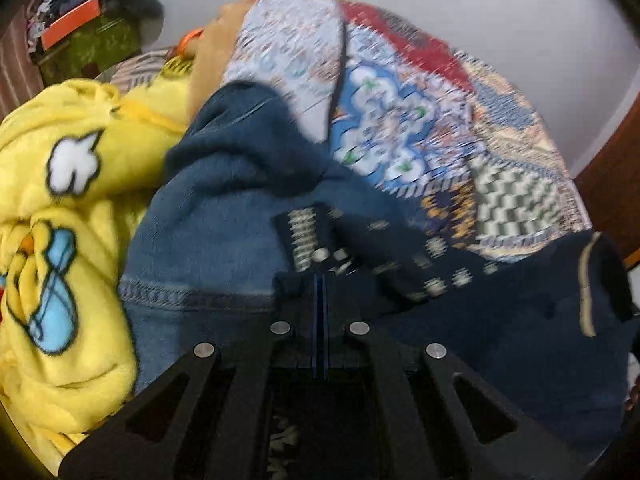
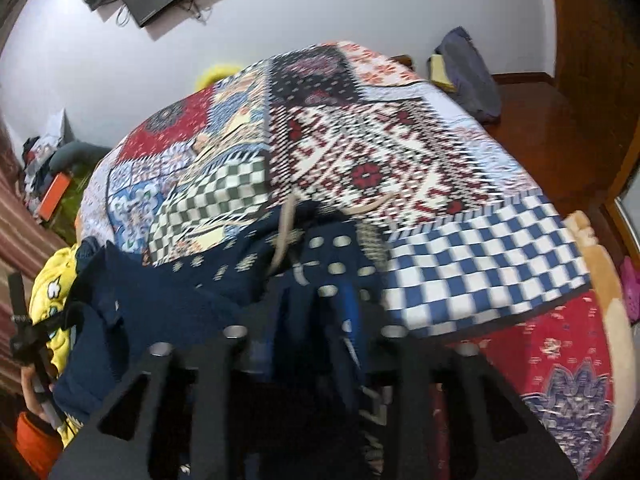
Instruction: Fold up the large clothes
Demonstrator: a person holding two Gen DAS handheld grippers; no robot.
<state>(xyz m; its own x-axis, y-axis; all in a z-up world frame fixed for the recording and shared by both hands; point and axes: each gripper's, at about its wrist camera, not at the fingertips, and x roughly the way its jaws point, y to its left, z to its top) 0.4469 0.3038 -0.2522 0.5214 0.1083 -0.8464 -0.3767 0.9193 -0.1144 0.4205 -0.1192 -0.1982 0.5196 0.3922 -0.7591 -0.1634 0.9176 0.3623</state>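
Navy patterned garment lies bunched on the patchwork bedspread, ahead of and under both sets of jaws. Left gripper: jaws pressed together on a fold of the dotted navy cloth, with a blue denim piece just to their left and a yellow cartoon blanket farther left. Right gripper: navy cloth and a pale drawcord sit between the jaws, apparently clamped, though motion blur hides the contact.
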